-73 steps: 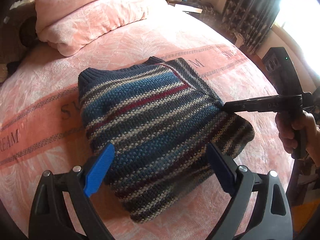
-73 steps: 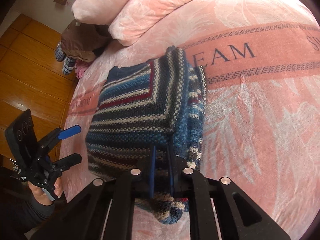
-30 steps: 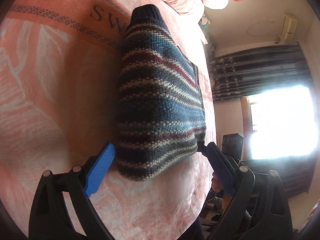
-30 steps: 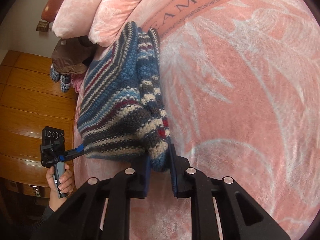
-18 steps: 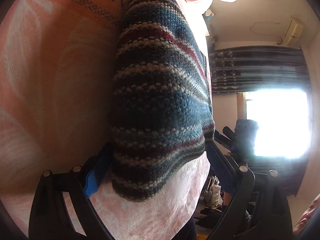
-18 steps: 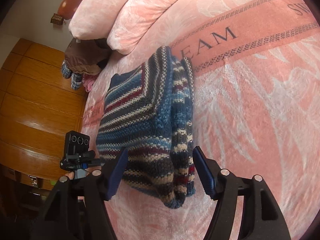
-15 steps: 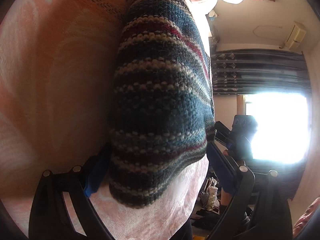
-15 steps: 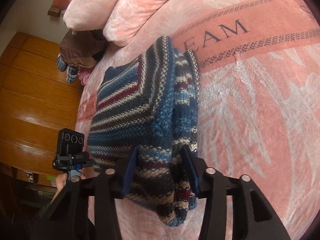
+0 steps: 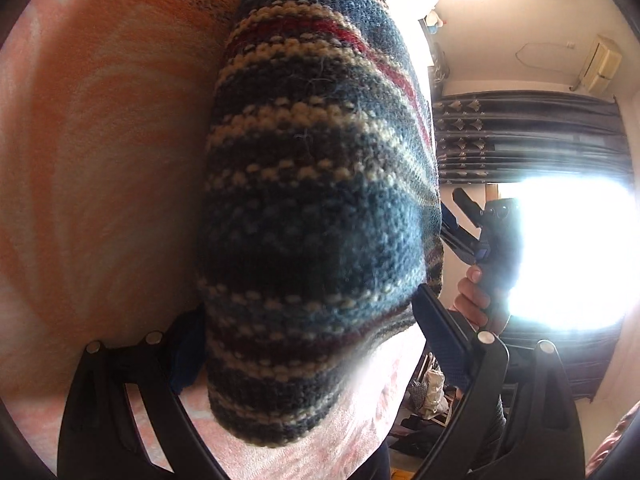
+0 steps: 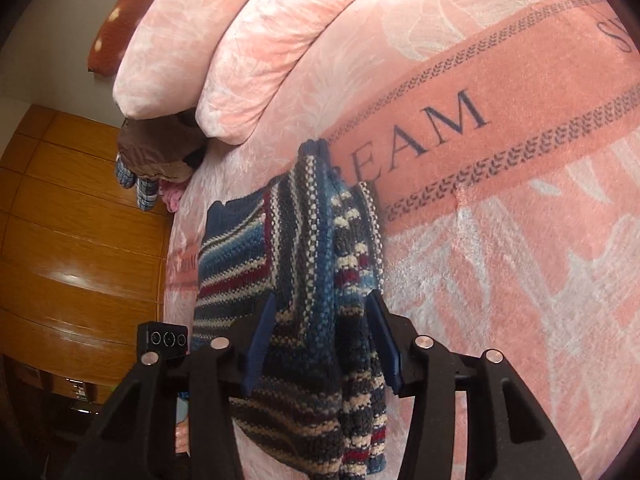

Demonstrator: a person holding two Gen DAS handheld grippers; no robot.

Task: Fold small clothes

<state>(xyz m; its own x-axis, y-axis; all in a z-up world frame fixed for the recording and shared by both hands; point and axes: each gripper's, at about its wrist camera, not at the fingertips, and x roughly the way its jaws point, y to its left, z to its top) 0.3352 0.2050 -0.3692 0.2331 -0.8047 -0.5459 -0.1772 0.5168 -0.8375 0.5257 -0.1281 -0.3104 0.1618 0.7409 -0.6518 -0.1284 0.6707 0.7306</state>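
**A:** Where's the garment?

**B:** The folded striped knit sweater point(image 10: 304, 300) lies on the pink blanket point(image 10: 500, 280), lower centre of the right wrist view, its top edge touching the salmon band with the dark letters "EAM" point(image 10: 420, 128). In the left wrist view the same sweater point(image 9: 316, 200) fills the middle of the frame, very close and partly blurred.

**B:** Stripes are blue, grey, cream and dark red.

**A:** And the right gripper?

**B:** The right gripper point(image 10: 324, 340) has its two blue-padded fingers spread around the near end of the sweater, one on either side of the thick folded edge. Knit fills the gap between them; whether the pads press into it I cannot tell.

**A:** The left one?

**B:** The left gripper point(image 9: 304, 344) is also spread wide, straddling the other end of the bundle. Its right finger point(image 9: 440, 340) sits just beside the wool; the left one is mostly hidden behind the sweater at lower left.

**A:** Anything else in view?

**B:** Two pink pillows point(image 10: 240, 52) at upper left of the right wrist view, with a brown bundle point(image 10: 160, 152) below them and wooden panelling point(image 10: 72, 240) on the left edge. In the left wrist view, a hand point(image 9: 476, 300) holds the other gripper's handle at right, before a bright window point(image 9: 568, 256) and dark curtains point(image 9: 520, 136).
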